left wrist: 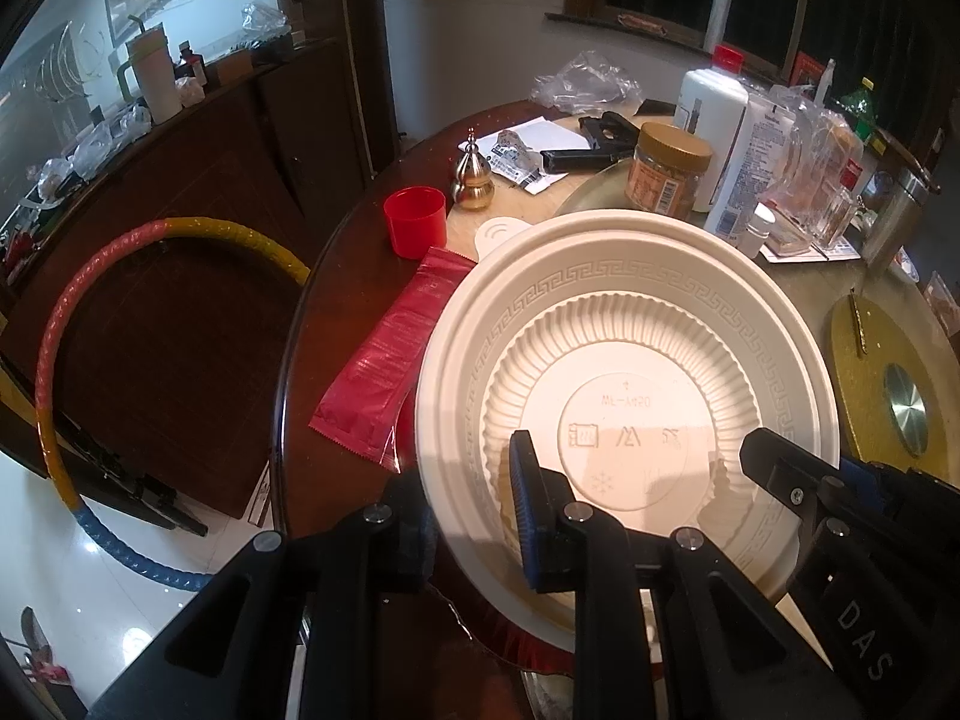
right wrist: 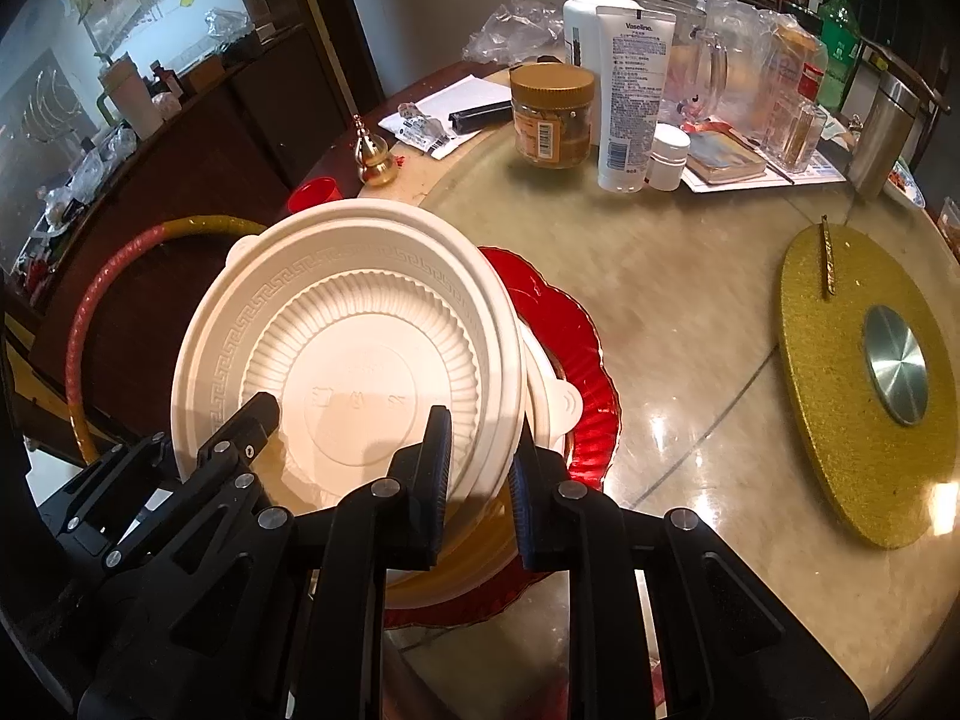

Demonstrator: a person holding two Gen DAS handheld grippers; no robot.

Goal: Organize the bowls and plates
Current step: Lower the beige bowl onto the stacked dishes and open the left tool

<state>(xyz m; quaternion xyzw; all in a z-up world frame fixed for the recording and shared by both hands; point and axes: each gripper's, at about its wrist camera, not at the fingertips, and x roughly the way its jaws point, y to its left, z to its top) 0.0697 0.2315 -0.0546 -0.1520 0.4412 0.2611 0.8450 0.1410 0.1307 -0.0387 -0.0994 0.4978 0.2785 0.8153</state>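
A cream plastic bowl (left wrist: 630, 324) (right wrist: 360, 324) with a key-pattern rim is tilted, its inside facing both cameras. My left gripper (left wrist: 474, 498) is shut on its left rim; one finger (left wrist: 531, 498) lies inside the bowl. My right gripper (right wrist: 480, 468) is shut on its right rim; one finger (right wrist: 435, 468) is inside and the other outside. It is held above another cream bowl (right wrist: 555, 402) that sits on a red scalloped plate (right wrist: 576, 324). The right gripper's finger (left wrist: 780, 468) shows in the left wrist view, the left gripper's finger (right wrist: 252, 426) in the right wrist view.
A round table (right wrist: 690, 312) carries a gold mat (right wrist: 840, 420), jar (right wrist: 552, 114), lotion tube (right wrist: 630, 96), white bottle (left wrist: 711, 102), red cup (left wrist: 414, 219), red packet (left wrist: 390, 360) and brass ornament (left wrist: 473, 171). A coloured hoop (left wrist: 60, 312) leans by the dark cabinet (left wrist: 180, 192) at left.
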